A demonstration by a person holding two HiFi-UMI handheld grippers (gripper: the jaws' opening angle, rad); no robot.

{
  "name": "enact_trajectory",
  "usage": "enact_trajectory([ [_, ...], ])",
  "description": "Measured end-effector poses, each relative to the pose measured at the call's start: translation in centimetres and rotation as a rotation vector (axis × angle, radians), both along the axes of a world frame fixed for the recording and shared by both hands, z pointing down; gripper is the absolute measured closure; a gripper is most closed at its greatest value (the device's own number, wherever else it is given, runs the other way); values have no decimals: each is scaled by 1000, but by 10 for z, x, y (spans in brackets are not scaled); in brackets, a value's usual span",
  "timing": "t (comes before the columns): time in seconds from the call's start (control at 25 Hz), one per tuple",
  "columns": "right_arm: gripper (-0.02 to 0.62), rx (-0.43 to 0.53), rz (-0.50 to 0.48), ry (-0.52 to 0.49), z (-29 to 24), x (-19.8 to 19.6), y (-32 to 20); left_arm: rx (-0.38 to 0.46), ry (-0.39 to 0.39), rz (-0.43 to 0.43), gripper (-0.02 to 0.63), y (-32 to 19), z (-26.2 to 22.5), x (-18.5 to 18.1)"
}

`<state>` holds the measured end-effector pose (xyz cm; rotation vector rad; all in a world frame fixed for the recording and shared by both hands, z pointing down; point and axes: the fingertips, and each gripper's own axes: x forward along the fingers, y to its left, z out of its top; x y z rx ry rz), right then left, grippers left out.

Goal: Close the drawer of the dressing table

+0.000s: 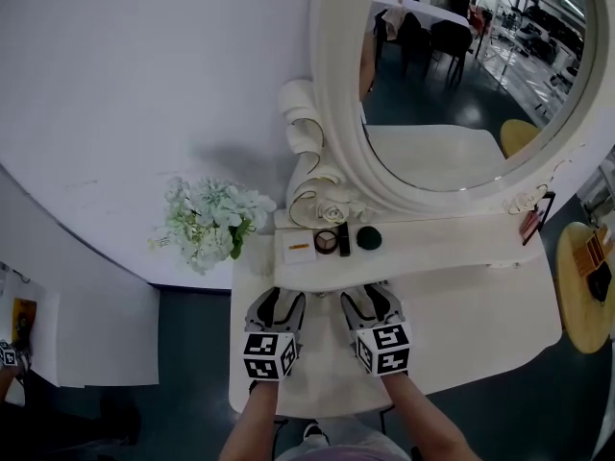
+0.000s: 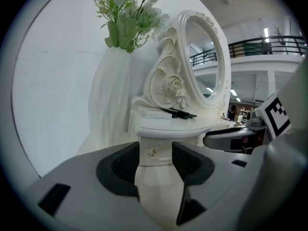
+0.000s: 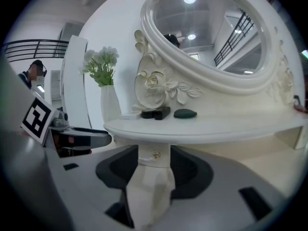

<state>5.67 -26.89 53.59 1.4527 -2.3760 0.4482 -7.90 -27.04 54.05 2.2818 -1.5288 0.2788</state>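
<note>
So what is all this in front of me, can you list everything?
dressing table: one, white, against the white wall
mirror: one, oval, white carved frame, at the table's back
flowers: one bunch, white and green, left of the mirror
vase: one, white, holds the flowers
box: one, white, left on the shelf
round case: one, dark rim, beside the box
black stick: one, beside the case
green oval: one, dark, rightmost on the shelf
side table: one, yellow, far right
drawer knobs: two, pale gold, under the shelf
grippers: two, grey with black-and-white cubes; left gripper and right gripper, each open around a knob
forearms: two, bottom edge
</note>
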Motion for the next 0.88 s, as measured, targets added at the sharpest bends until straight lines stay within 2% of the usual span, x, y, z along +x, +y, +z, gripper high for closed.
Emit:
enact_trajectory([
  [0.6, 399, -9, 18, -42, -17, -1, 46, 50, 12, 7, 434, 32, -25, 4],
  [0.88, 414, 14, 22, -51, -31, -4, 62, 64, 14, 7, 460, 49, -32, 1],
])
